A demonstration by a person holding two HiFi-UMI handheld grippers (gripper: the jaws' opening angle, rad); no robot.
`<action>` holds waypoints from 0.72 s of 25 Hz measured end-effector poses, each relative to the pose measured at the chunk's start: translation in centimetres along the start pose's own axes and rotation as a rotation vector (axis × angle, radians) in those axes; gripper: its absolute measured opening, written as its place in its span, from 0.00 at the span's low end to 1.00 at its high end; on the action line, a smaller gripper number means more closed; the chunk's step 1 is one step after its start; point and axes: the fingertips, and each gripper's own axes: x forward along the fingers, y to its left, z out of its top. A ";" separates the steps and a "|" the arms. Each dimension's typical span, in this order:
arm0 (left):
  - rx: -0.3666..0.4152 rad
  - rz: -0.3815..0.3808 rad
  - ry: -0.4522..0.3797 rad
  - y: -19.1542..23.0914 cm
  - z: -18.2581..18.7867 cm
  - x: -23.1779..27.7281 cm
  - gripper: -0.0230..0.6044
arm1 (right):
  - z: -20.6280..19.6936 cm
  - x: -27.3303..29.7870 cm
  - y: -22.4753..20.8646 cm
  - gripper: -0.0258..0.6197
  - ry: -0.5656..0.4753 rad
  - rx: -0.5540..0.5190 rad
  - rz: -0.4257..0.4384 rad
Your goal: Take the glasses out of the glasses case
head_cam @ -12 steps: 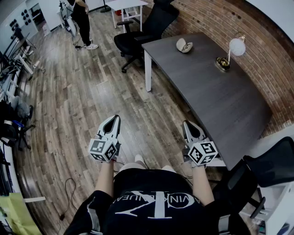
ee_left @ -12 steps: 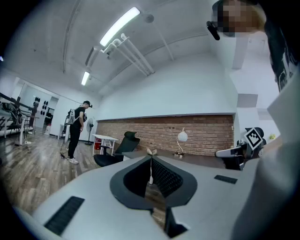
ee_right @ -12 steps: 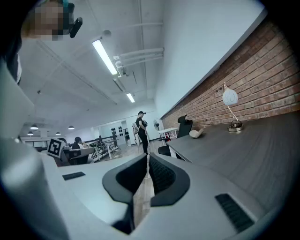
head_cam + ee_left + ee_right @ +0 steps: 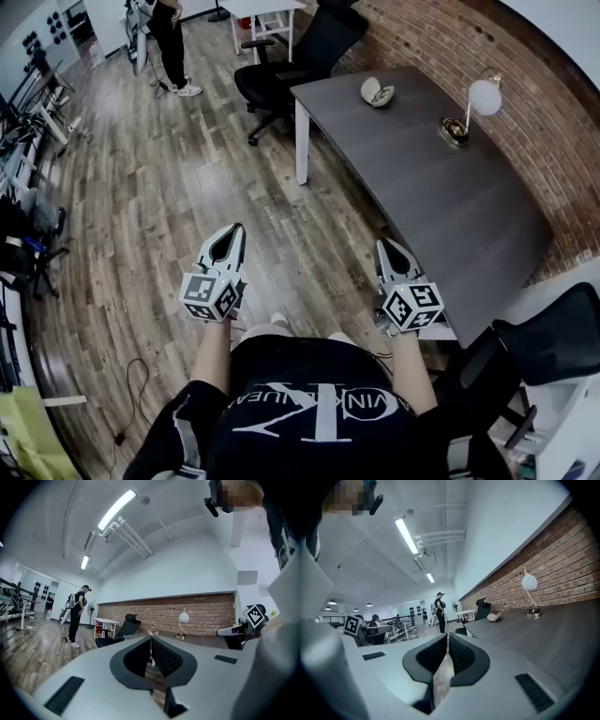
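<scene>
Glasses case [image 4: 377, 92]: it lies on the far end of the table, well apart from both of your grippers, ahead of them and off to the right.
Left gripper [image 4: 232, 234]: you hold it level in front of your body over the wooden floor [image 4: 150, 206]. Its jaws are closed tip to tip with nothing between them.
Right gripper [image 4: 384, 249]: it is level with the left one and just beside the table's long edge, still over the floor. Its jaws are pressed together and empty.
Table [image 4: 441, 206]: a dark grey top on white legs, running away from you along the brick wall [image 4: 511, 56]. Your right gripper looks along its length.
Case, look: pale cream, a small rounded clamshell standing open near the table's far edge. From your right gripper's view [image 4: 494, 617] it is a small light shape. What is inside it is too small to tell.
Lamp [image 4: 483, 96]: a white globe shade on a thin stem with a round base, to the right of the case and close to the wall.
Office chair [image 4: 281, 75]: black, at the table's far corner.
Person [image 4: 169, 37]: standing in dark clothes at the far end of the room.
</scene>
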 end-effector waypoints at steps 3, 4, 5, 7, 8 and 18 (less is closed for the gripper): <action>0.001 -0.002 0.000 -0.2 0.0 0.3 0.07 | 0.2 0.0 -0.1 0.09 -0.006 0.000 0.000; 0.000 -0.002 0.001 -0.2 -0.1 0.4 0.07 | 0.2 0.1 -0.2 0.09 -0.010 0.002 0.000; -0.001 -0.002 0.002 -0.2 -0.2 0.5 0.07 | 0.2 0.1 -0.3 0.09 -0.014 0.004 -0.002; -0.004 -0.002 0.005 -0.3 -0.4 0.7 0.07 | 0.1 0.0 -0.6 0.09 -0.015 0.003 -0.011; -0.005 -0.002 0.006 -0.3 -0.5 0.8 0.07 | 0.1 0.0 -0.7 0.09 -0.015 0.002 -0.013; -0.025 -0.030 0.057 0.4 -2.9 4.9 0.07 | -1.9 2.5 -3.9 0.10 0.033 0.040 -0.056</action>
